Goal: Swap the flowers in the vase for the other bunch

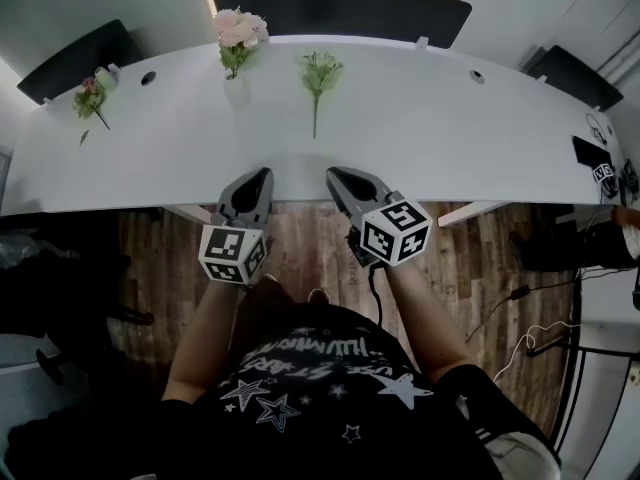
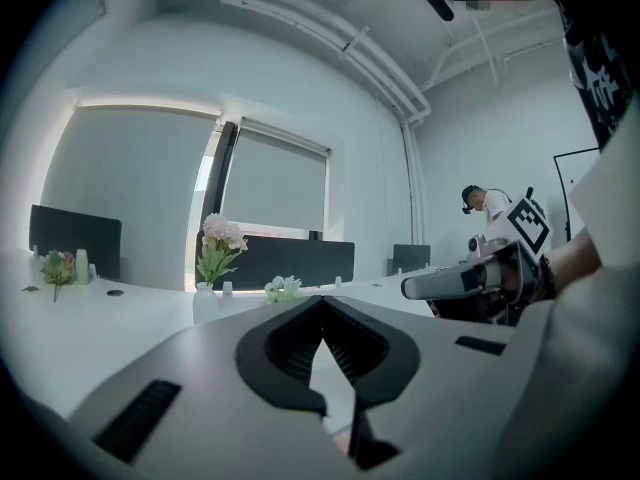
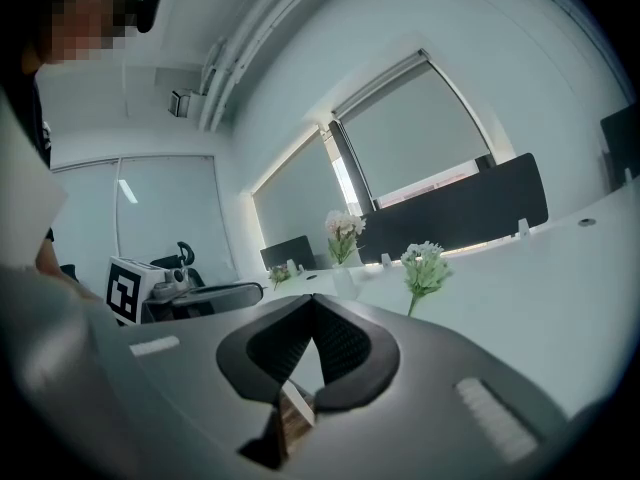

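A small white vase (image 1: 237, 90) at the far side of the white table (image 1: 420, 138) holds a pink bunch of flowers (image 1: 240, 30). To its right a white-and-green bunch (image 1: 319, 72) lies flat on the tabletop. Both grippers hover at the table's near edge, well short of the flowers. My left gripper (image 1: 262, 174) is shut with nothing in it, and my right gripper (image 1: 334, 173) is shut and empty too. The vase (image 2: 204, 299) and pink blooms (image 2: 221, 234) show in the left gripper view, the loose bunch (image 3: 425, 266) in the right gripper view.
A third small pink sprig (image 1: 91, 96) lies at the table's far left beside a small cup. Dark chairs (image 1: 340, 8) stand behind the table. Wooden floor and cables (image 1: 520, 343) lie below the near edge. Another person stands far off in the left gripper view.
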Demonstrator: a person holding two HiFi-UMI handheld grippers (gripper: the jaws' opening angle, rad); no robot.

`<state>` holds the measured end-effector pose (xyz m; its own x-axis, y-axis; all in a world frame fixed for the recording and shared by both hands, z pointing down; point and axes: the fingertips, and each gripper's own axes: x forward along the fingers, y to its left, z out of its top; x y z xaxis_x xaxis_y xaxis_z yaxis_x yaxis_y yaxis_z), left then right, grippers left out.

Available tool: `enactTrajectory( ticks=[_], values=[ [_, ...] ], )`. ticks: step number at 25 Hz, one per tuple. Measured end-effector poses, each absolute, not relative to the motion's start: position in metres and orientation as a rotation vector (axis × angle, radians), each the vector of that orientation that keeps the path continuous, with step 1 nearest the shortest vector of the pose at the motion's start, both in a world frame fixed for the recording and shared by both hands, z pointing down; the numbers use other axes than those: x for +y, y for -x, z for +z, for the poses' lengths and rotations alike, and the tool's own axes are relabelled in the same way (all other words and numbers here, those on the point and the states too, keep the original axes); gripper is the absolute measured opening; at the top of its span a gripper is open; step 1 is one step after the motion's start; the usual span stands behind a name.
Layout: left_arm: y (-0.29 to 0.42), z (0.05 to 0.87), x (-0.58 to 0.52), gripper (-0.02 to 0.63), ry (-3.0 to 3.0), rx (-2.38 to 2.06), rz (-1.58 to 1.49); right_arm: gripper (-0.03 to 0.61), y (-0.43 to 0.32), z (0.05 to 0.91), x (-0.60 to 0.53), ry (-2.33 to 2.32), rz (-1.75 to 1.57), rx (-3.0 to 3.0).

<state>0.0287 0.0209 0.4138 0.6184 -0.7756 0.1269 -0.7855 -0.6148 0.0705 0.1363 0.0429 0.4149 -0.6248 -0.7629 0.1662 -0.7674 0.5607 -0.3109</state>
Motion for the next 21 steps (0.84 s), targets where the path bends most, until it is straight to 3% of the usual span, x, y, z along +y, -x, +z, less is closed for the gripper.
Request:
enactTrajectory(
  ticks=[7,21],
  values=[
    [-0.033,0.424,0.037,0.008,-2.748,-1.227,0.147,0.002,-0.137,0.422,0.059,-1.397,0.556,-2.716],
    [0.055,0.431,0.088,0.008,-2.698,-1.204,0.138,0.002,-0.05,0.433,0.118,-1.4,0.59,-2.668]
  ],
)
